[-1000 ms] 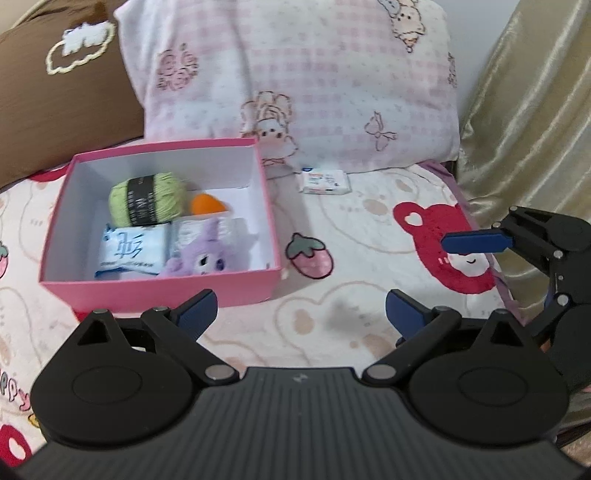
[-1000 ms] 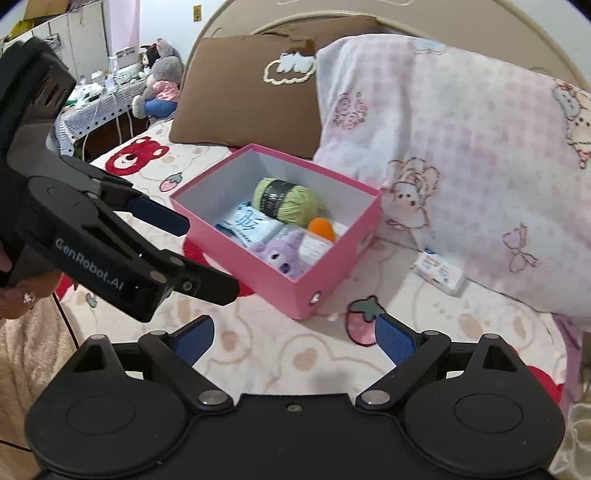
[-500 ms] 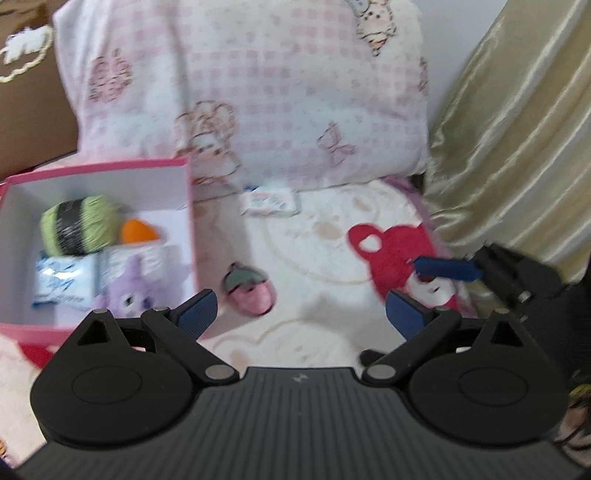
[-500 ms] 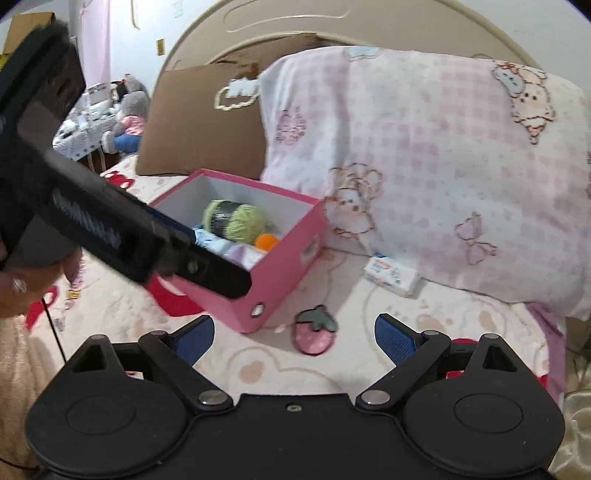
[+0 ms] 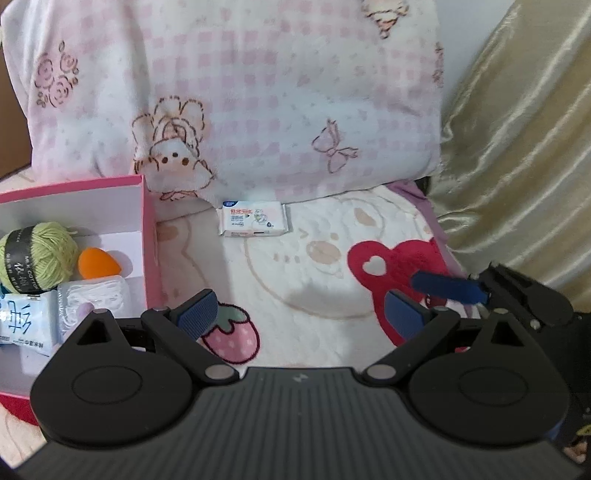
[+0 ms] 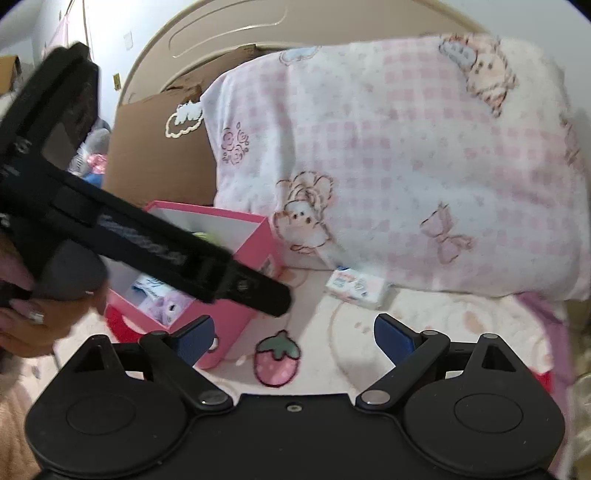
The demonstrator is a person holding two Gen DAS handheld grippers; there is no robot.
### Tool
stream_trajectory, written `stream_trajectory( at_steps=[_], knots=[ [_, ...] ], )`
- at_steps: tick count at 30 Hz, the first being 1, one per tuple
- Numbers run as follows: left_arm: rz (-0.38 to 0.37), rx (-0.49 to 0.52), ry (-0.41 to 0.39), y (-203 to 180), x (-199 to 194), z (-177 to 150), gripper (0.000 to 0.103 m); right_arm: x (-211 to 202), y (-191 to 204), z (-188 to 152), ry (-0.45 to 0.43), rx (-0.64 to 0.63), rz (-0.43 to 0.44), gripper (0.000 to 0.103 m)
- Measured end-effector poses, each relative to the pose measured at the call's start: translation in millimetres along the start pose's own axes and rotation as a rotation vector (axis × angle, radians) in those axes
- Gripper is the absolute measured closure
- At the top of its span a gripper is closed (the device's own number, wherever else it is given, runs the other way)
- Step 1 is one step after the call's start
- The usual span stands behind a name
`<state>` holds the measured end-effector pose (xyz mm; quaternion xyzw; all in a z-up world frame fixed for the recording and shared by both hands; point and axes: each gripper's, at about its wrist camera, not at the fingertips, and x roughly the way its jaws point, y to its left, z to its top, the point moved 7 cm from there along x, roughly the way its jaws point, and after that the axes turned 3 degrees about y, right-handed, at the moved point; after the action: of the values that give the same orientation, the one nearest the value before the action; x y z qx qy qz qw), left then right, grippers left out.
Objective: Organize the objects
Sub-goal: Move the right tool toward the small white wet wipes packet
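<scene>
A small white wipes pack (image 5: 254, 218) lies on the bed against the pink checked pillow (image 5: 258, 92), also seen in the right wrist view as the pack (image 6: 355, 286). The pink box (image 5: 150, 236) at the left holds a green yarn ball (image 5: 37, 256), an orange sponge (image 5: 98, 263), a tissue pack (image 5: 22, 317) and a white packet (image 5: 94, 301). My left gripper (image 5: 300, 310) is open and empty, short of the wipes pack. My right gripper (image 6: 293, 338) is open and empty too, with the pack beyond it to the right. The left gripper's body (image 6: 129, 236) crosses the box (image 6: 236, 258) in the right wrist view.
A gold curtain (image 5: 517, 129) hangs at the right of the bed. A brown cushion (image 6: 159, 155) leans behind the box, under a curved headboard (image 6: 221, 33). A hand (image 6: 33, 321) holds the left gripper. The right gripper's fingers (image 5: 448, 286) show at the lower right.
Both grippers have moved to the right and closer to the pillow. The box has slid toward the left edge of both views, and the wipes pack now sits nearer the middle.
</scene>
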<state>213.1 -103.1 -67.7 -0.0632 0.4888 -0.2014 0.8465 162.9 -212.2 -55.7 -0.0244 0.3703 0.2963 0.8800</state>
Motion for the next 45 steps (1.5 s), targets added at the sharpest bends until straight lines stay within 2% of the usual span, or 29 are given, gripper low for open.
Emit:
stream_trajectory(
  at_steps=[3,5,8,11,13,15,16,19,21,24,27,29,31,34,36,41,45],
  knots=[
    [-0.013,-0.002,0.028,1,13,1,0.007,13,-10,0,0.013,0.025,0.000,0.008],
    [-0.026,-0.015,0.039,2,19,3,0.007,21,-16,0,0.011,0.008,-0.031,0.008],
    [-0.010,-0.003,0.037,3,32,9,0.008,36,-26,-1,0.009,-0.014,-0.059,0.008],
    [-0.005,-0.001,0.036,3,47,16,0.009,56,-37,-3,0.047,-0.007,-0.066,0.008],
    [0.037,-0.007,0.026,5,59,21,0.017,69,-45,-6,0.064,0.016,-0.046,0.009],
    [0.087,0.001,0.010,8,70,26,0.019,78,-52,-6,0.038,0.043,-0.058,0.009],
    [0.089,-0.001,0.010,10,76,29,0.019,82,-56,-5,0.027,0.057,-0.061,0.009],
    [0.026,-0.076,0.053,21,95,32,0.023,91,-68,-2,-0.022,0.106,-0.063,0.009],
    [0.040,-0.064,0.035,25,103,36,0.025,101,-74,1,-0.023,0.113,-0.068,0.009],
    [0.056,-0.074,0.012,32,114,43,0.034,112,-79,8,-0.016,0.087,-0.070,0.010],
    [0.037,-0.101,0.010,38,126,53,0.034,123,-81,9,-0.006,0.064,-0.074,0.010],
    [0.044,-0.100,0.009,40,135,57,0.034,131,-81,9,0.000,0.052,-0.080,0.017],
    [0.065,-0.106,0.009,43,145,60,0.040,140,-83,11,0.003,0.065,-0.066,0.018],
    [0.068,-0.190,0.068,52,158,57,0.042,152,-88,14,0.006,0.106,-0.052,0.018],
    [0.015,-0.247,0.103,55,163,53,0.043,155,-92,15,0.000,0.123,-0.068,0.018],
    [0.103,-0.169,0.002,54,157,61,0.045,164,-95,13,0.024,0.148,-0.050,0.018],
    [0.123,-0.174,-0.001,59,164,70,0.045,167,-99,10,0.025,0.169,-0.040,0.018]
  ],
)
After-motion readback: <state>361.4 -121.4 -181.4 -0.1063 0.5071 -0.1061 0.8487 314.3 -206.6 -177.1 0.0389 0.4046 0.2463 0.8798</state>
